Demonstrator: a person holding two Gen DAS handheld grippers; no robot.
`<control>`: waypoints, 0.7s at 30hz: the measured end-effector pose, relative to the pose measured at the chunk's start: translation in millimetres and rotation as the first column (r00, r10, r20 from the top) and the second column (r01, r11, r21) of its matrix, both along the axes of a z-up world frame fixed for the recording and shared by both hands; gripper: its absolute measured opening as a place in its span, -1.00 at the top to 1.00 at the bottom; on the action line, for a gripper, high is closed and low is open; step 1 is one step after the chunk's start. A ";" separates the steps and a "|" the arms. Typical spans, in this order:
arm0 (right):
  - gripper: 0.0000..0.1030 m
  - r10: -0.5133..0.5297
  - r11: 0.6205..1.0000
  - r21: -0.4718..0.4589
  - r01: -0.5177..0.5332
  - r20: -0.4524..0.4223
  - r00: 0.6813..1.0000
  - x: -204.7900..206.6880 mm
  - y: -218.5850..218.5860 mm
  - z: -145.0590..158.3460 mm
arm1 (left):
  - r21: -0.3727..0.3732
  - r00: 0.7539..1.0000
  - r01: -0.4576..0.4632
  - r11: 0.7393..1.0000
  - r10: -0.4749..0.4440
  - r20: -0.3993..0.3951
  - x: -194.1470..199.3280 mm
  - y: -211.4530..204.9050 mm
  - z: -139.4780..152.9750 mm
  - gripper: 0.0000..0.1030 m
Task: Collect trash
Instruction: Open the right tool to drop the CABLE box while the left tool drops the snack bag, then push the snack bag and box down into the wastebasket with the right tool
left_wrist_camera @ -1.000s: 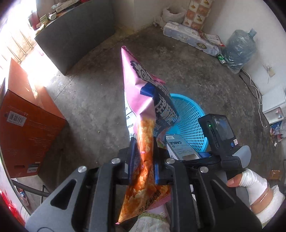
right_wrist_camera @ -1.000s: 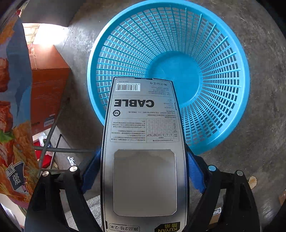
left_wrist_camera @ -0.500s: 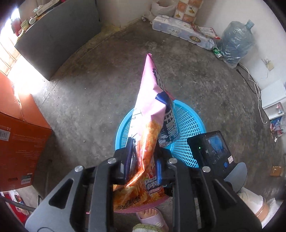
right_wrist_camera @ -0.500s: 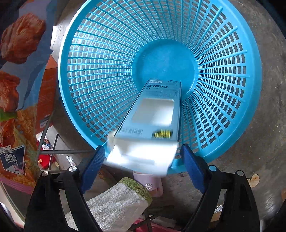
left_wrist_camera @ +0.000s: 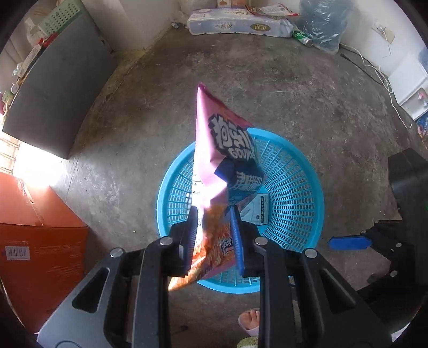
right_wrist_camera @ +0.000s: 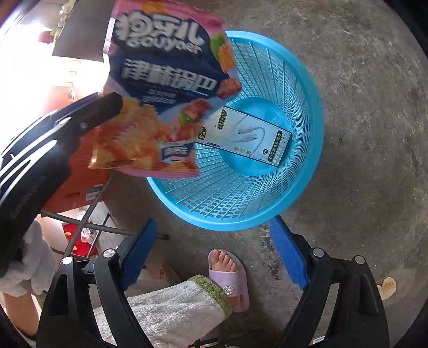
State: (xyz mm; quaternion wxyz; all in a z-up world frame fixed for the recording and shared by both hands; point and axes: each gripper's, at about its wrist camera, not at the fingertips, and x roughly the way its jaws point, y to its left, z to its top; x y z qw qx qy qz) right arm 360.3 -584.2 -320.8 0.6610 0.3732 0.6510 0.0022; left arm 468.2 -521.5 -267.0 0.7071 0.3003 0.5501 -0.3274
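Observation:
My left gripper (left_wrist_camera: 212, 235) is shut on a pink and blue snack bag (left_wrist_camera: 214, 150) and holds it above the near rim of a round blue basket (left_wrist_camera: 294, 187) on the concrete floor. In the right wrist view the snack bag (right_wrist_camera: 165, 88) hangs over the left side of the blue basket (right_wrist_camera: 302, 150). A white cable box (right_wrist_camera: 248, 136) lies flat in the basket's bottom. My right gripper (right_wrist_camera: 214, 251) is open and empty, just short of the basket's near rim.
An orange carton (left_wrist_camera: 34, 241) stands at left, a dark cabinet (left_wrist_camera: 56, 85) at far left. Paper-roll packs (left_wrist_camera: 235, 25) and a water jug (left_wrist_camera: 323, 21) line the back wall. The person's slippered foot (right_wrist_camera: 230, 275) stands by the basket.
My right gripper opened and dropped the cable box, which now lies in the basket, then drew back. My left gripper carried the snack bag over the basket.

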 end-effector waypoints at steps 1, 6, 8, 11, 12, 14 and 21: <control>-0.63 -0.008 1.000 0.008 0.008 0.015 1.000 -5.0 -1.9 4.1 | -0.016 0.999 0.003 1.000 -0.003 -0.041 -0.8 0.4 -2.3 0.58; -0.63 -0.061 0.997 0.041 0.058 0.058 0.996 -29.4 -4.3 7.6 | -0.066 0.989 -0.067 0.996 0.058 -0.135 1.8 5.6 -12.9 0.14; -0.63 -0.079 0.996 0.048 0.076 0.059 0.995 -38.9 -7.0 9.4 | -0.103 0.985 -0.116 0.988 0.101 -0.137 4.7 11.6 -9.5 -0.16; -0.63 -0.103 0.994 0.040 0.101 0.061 0.993 -50.6 -9.5 10.4 | -0.151 0.976 -0.156 0.976 0.130 -0.173 11.8 20.0 7.9 -0.16; -0.63 -0.114 0.993 0.039 0.111 0.063 0.992 -54.8 -9.4 12.1 | -0.167 0.976 -0.166 0.972 0.137 -0.171 13.8 23.3 18.4 -0.16; -0.63 -0.136 0.990 0.046 0.133 0.075 0.988 -60.0 -10.8 14.5 | -0.197 0.977 -0.175 0.965 0.145 -0.158 16.5 30.3 41.9 -0.16; -0.63 -0.186 0.982 0.057 0.179 0.161 0.969 -62.3 -3.5 40.0 | -0.332 0.975 -0.202 0.921 0.156 -0.160 8.4 90.0 142.6 -0.24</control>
